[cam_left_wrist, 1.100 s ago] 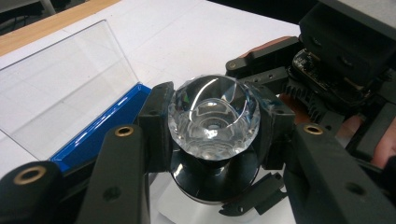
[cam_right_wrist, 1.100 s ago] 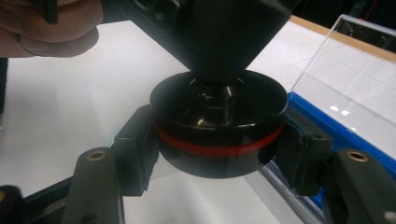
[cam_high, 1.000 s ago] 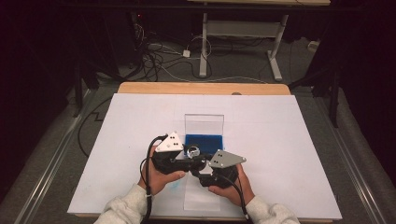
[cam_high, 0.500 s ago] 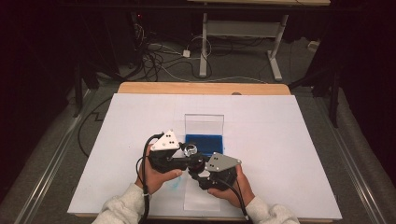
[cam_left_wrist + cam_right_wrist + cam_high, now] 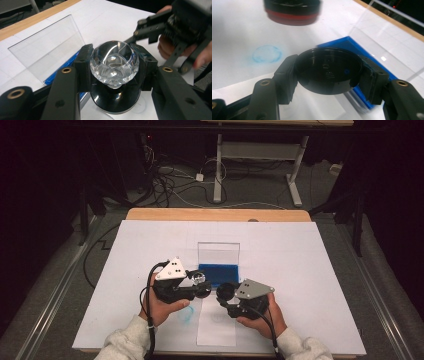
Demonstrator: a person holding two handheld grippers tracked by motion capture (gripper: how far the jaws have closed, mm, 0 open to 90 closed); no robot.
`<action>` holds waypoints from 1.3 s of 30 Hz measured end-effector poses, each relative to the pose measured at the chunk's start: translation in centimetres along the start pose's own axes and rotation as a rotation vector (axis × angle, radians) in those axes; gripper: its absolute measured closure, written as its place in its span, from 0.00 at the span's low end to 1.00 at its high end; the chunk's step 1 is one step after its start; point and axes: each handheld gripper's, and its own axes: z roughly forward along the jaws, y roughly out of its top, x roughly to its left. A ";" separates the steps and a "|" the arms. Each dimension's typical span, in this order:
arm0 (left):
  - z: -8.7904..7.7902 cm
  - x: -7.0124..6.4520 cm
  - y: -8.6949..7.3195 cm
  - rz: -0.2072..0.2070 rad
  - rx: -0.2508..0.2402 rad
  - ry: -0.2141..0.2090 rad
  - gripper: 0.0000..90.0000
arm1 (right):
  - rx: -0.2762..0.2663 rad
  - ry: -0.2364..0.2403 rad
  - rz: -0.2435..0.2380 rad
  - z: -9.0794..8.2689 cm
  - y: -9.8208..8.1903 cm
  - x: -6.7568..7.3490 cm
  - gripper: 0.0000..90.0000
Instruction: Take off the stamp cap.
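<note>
My left gripper is shut on a stamp by its clear faceted glass knob. The stamp's black round base hangs below the jaws, and the right gripper view shows it as a blurred black-and-red disc. My right gripper is shut on a black round cap, held a short way right of the stamp and apart from it. Both hover just in front of a blue ink pad. A faint blue ring of ink marks the paper under the left hand.
A clear upright panel stands behind the blue pad. White paper covers the table, with a wooden edge at the far side. A narrow paper strip lies between my hands. Cables and desk legs lie on the floor beyond.
The two grippers were pressed together over the pad's front. The right one has since drawn off to the right with the black cap, leaving a gap. The left one stayed put.
</note>
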 end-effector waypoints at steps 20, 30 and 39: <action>-0.8 0.2 -0.1 0.017 0.009 0.031 0.60 | -0.029 -0.099 0.051 -5.6 -1.7 -2.7 0.43; -1.1 0.3 -0.1 0.018 0.006 0.036 0.60 | -0.020 -0.090 0.071 -6.7 -2.6 -2.7 0.43; -1.4 0.4 0.0 0.023 0.006 0.051 0.60 | -0.012 -0.105 0.066 -7.6 -3.4 -2.5 0.43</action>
